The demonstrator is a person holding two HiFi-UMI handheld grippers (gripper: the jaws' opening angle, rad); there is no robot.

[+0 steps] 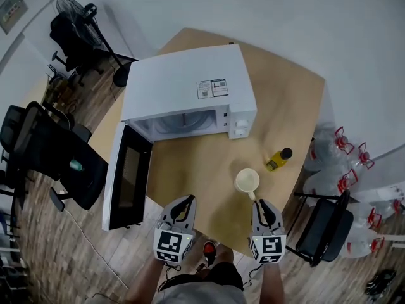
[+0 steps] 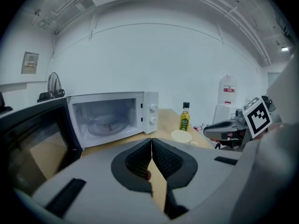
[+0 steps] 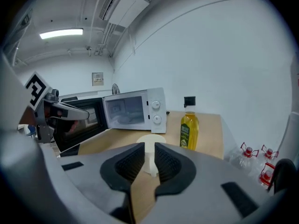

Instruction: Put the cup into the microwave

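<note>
A cream cup (image 1: 247, 180) stands on the wooden table (image 1: 190, 170), its handle turned toward me. The white microwave (image 1: 190, 81) sits behind it with its door (image 1: 126, 176) swung open to the left and its cavity empty. My right gripper (image 1: 260, 202) hovers just short of the cup. In the right gripper view a narrow gap shows between the jaws (image 3: 149, 146), and the cup's handle (image 3: 150, 162) shows through that gap. My left gripper (image 1: 185, 199) hangs over the table's near edge, its pads (image 2: 152, 141) meeting with nothing held. It faces the microwave (image 2: 112, 118).
A small bottle of yellow oil (image 1: 278, 159) stands to the right of the cup. Water jugs (image 1: 335, 163) and a black chair (image 1: 323, 230) are on the floor at the right. Office chairs (image 1: 57, 157) and a fan (image 1: 76, 11) stand at the left.
</note>
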